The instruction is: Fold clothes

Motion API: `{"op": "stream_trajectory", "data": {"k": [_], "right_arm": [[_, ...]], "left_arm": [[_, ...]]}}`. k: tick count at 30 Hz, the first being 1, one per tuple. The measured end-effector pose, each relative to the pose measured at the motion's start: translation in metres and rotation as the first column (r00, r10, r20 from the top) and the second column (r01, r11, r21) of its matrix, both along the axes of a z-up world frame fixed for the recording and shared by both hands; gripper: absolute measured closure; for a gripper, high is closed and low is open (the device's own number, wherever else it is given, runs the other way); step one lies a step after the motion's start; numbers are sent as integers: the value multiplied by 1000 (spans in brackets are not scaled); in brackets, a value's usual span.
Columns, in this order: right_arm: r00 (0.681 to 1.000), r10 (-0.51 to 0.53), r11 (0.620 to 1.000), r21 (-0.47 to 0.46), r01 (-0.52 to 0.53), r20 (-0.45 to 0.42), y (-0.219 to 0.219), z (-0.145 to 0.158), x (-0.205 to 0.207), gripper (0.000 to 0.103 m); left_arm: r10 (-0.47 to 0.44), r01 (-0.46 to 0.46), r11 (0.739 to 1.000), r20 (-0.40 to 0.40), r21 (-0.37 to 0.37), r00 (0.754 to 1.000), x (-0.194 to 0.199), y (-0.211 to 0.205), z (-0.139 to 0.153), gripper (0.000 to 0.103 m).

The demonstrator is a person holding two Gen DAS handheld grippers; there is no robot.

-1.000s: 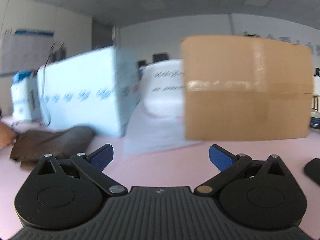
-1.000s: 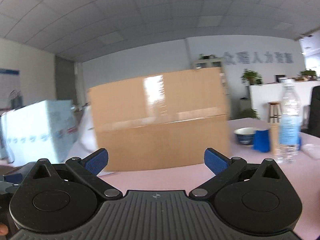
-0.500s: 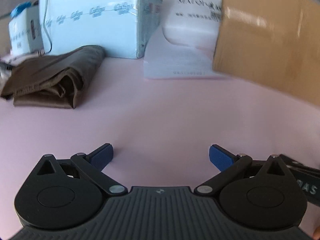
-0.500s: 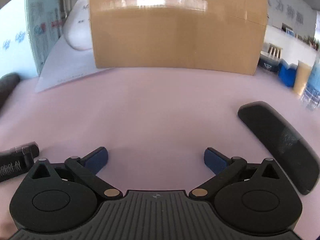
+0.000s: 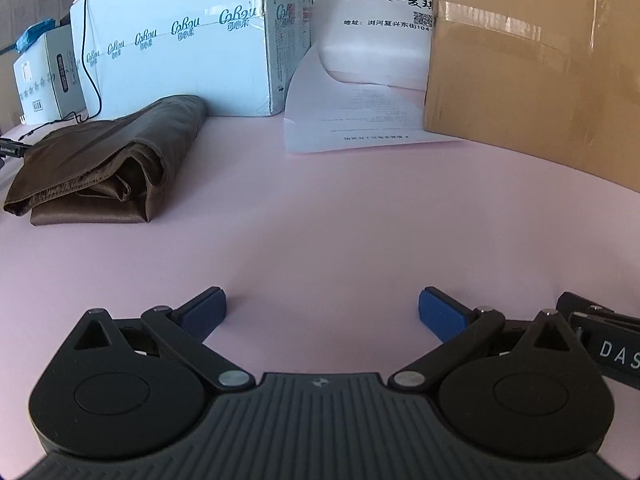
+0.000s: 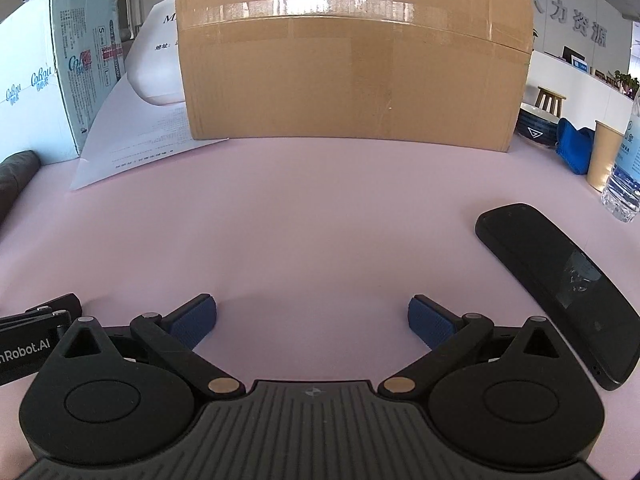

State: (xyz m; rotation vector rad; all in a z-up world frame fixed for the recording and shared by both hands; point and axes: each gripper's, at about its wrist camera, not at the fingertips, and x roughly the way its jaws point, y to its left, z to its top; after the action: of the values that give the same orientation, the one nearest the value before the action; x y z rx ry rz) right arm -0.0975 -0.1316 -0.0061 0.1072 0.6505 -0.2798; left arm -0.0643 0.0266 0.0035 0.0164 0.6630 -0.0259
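Pink tabletop point(image 5: 340, 208) mostly bare up front. Both the left gripper point(image 5: 322, 312) and right gripper point(image 6: 312, 318) sit low over it, jaws spread wide, holding nothing. Folded brown garment point(image 5: 104, 164) lies well off to the left gripper's far left, by the white carton point(image 5: 180, 40).

Your left wrist camera sits low over the pink counter point(image 5: 320, 220), looking forward between its spread jaws toward the cardboard box point(image 5: 536, 76) at upper right of the frame and the brown folded garment point(image 5: 100, 168) at left. Your right wrist camera looks from equally low, facing the same box point(image 6: 352, 60) head-on at top centre. Both views share the box, the white sheet point(image 6: 136, 140) and the pale blue carton point(image 6: 36, 92).
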Motion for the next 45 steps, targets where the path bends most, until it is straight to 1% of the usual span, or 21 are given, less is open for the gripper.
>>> {"op": "stream_trajectory", "data": {"k": [2, 7, 10, 14, 17, 19, 27, 29, 34, 36, 38, 39, 43, 45], "right_arm": [[1000, 0, 1000, 1, 0, 1, -2, -1, -8, 0], [1000, 0, 1000, 1, 0, 1, 18, -2, -14, 0], [1000, 12, 1000, 5, -12, -1, -1, 0, -5, 0], [1000, 12, 1000, 5, -12, -1, -7, -1, -1, 0], [1000, 12, 1000, 5, -12, -1, 0, 0, -5, 0], [1000, 12, 1000, 5, -12, -1, -7, -1, -2, 0], [1000, 12, 1000, 5, -12, -1, 15, 1, -14, 0], [1000, 16, 1000, 7, -16, -2, 2, 1, -8, 0], [1000, 16, 1000, 8, -16, -2, 5, 0, -8, 0], [1000, 16, 1000, 8, -16, -2, 13, 0, -12, 0], [1000, 17, 1000, 8, -17, -2, 7, 0, -9, 0], [1000, 17, 1000, 8, -17, -2, 13, 0, -12, 0], [1000, 21, 1000, 10, -21, -4, -3, 1, -4, 0], [1000, 19, 1000, 10, -19, -3, 1, 0, -5, 0]], "left_arm": [[0, 0, 1000, -1, -3, 1000, -1, 0, 1, 0], [0, 0, 1000, -1, -3, 1000, 0, 0, 1, 0], [0, 0, 1000, -1, -3, 1000, 1, 0, 1, 0], [-2, 2, 1000, -1, -4, 1000, 1, 0, 1, 0], [-3, 3, 1000, -1, -5, 1000, 1, 1, 1, 0], [-1, 1, 1000, 0, -4, 1000, 1, 0, 1, 0], [1, -1, 1000, 0, -5, 1000, 2, -1, 1, 0], [1, -1, 1000, 0, -5, 1000, 2, -1, 1, 0], [1, -1, 1000, 1, -5, 1000, 1, -1, 1, 0], [0, 0, 1000, 1, -5, 1000, 1, -1, 0, 0], [0, 0, 1000, 1, -5, 1000, 1, -1, 0, 0], [0, 0, 1000, 1, -5, 1000, 1, -1, 0, 0], [0, 0, 1000, 1, -5, 1000, 2, 0, 1, 0], [0, 0, 1000, 0, -5, 1000, 2, 0, 0, 0]]}}
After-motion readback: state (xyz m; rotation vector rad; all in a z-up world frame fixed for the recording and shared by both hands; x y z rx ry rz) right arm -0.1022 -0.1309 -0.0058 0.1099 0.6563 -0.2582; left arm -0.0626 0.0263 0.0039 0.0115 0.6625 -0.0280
